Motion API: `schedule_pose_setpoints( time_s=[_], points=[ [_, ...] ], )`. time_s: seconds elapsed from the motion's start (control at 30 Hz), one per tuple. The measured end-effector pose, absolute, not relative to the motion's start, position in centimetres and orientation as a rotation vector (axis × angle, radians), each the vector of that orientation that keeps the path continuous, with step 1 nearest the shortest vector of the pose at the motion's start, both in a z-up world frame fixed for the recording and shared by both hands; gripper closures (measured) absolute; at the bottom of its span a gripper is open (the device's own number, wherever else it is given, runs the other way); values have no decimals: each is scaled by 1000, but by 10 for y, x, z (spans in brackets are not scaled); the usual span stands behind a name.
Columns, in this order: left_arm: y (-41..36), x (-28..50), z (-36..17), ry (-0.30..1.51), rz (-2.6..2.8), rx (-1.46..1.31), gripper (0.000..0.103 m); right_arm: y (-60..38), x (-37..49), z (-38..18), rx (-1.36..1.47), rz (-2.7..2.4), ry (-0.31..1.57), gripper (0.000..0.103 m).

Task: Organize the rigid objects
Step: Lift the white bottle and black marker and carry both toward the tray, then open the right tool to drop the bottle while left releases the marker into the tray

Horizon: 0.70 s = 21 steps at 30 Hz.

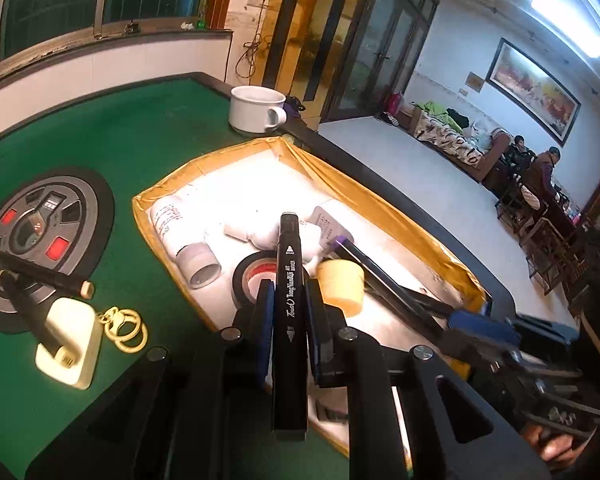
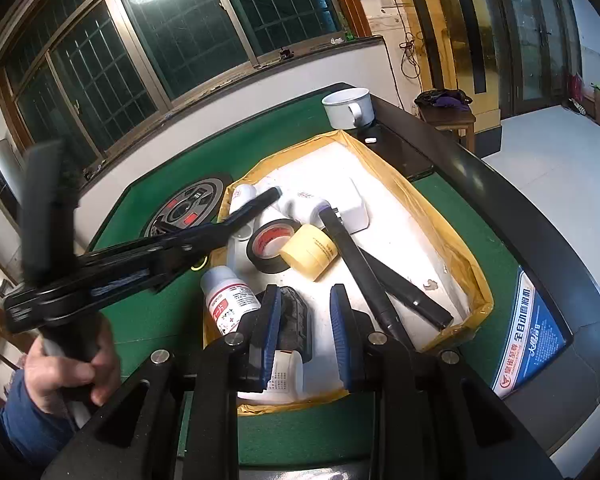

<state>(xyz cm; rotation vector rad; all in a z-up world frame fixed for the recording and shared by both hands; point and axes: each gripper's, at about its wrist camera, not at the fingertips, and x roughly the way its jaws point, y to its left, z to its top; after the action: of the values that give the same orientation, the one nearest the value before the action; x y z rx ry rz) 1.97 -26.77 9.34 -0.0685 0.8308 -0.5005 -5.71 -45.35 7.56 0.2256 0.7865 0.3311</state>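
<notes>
My left gripper [image 1: 288,300] is shut on a black marker [image 1: 288,280], which stands lengthwise between the blue pads over the yellow-lined tray [image 1: 380,200]. The right wrist view shows this gripper [image 2: 236,220], blurred, reaching in from the left with the marker [image 2: 264,200]. My right gripper [image 2: 306,320] hangs over the tray's near end, its pads apart and pressing on nothing. Below the gap lies a black ribbed object [image 2: 294,316], close to the left pad. Two black markers [image 2: 360,264] lie in the tray just right of it.
The tray also holds a black tape roll [image 2: 276,266], a yellow tape roll [image 2: 312,250], white bottles [image 2: 230,296] and a white box [image 2: 354,208]. On the green felt lie a white charger [image 1: 70,344], gold rings [image 1: 126,330] and more markers [image 1: 40,274]. A white mug [image 1: 256,110] stands at the far corner.
</notes>
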Motion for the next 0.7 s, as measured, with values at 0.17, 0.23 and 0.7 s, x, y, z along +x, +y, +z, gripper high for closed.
schedule_pose_setpoints(
  time_s=[0.17, 0.23, 0.7],
  points=[
    [-279, 33, 84, 860, -490, -52, 91, -454, -56, 72, 234, 342, 799, 80],
    [-283, 36, 81, 867, -500, -50, 91, -455, -55, 72, 235, 339, 801, 80],
    [-283, 14, 90, 838, -546, -12, 50, -450, -52, 77, 223, 310, 808, 61]
  ],
)
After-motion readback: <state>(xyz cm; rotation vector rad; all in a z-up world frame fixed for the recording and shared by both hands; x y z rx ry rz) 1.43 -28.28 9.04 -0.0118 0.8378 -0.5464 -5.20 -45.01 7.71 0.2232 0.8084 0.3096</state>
